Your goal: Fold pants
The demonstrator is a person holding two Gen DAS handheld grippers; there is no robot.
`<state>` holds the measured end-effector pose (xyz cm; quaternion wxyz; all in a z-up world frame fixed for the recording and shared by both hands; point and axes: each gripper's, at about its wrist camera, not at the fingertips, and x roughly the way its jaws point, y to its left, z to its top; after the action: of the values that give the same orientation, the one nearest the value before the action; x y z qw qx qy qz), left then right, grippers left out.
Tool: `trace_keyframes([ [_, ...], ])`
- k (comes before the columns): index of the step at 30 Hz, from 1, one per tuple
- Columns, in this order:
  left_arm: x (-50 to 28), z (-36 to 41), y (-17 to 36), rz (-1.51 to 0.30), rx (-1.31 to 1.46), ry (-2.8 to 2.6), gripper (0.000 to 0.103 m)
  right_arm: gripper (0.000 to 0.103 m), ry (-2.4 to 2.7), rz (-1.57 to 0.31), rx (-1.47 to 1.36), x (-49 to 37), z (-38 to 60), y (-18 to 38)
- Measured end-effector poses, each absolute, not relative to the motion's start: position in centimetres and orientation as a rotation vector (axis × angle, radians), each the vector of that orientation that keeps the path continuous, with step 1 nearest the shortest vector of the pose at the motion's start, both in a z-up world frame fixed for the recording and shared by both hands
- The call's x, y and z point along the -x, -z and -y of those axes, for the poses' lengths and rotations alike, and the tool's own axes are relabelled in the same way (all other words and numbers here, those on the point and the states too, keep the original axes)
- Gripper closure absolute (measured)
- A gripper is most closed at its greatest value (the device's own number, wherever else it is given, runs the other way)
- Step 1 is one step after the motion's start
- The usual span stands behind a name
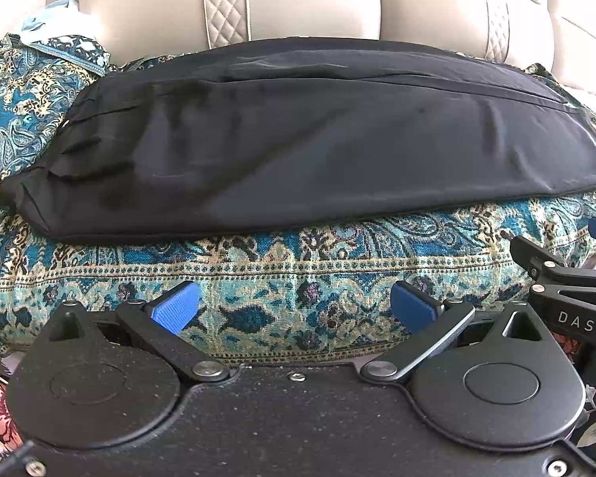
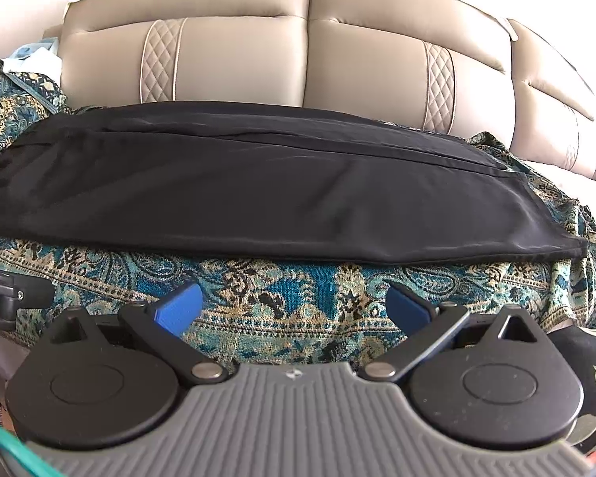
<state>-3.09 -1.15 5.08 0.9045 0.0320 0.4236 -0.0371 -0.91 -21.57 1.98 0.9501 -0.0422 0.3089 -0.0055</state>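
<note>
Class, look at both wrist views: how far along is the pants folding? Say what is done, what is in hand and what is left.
Done: the black pants lie lengthwise in a long flat strip, one leg apparently on the other, on the patterned blanket. In hand: nothing; the left gripper and right gripper are both open, short of the cloth. Left: probably folding the strip end to end.

pants (image 1: 318,139): matt smooth black cloth | throw (image 1: 258,278): rough woven cloth | sofa (image 2: 258,59): smooth leather-like
</note>
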Motion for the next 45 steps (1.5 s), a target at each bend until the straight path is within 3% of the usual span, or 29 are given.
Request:
trace_keyframes([
  [45,2.67,0.52,-5.21,-0.877,-0.054,0.062,0.000,0.000,0.009,-0.630,0.111,0.55,21.07,-1.85],
])
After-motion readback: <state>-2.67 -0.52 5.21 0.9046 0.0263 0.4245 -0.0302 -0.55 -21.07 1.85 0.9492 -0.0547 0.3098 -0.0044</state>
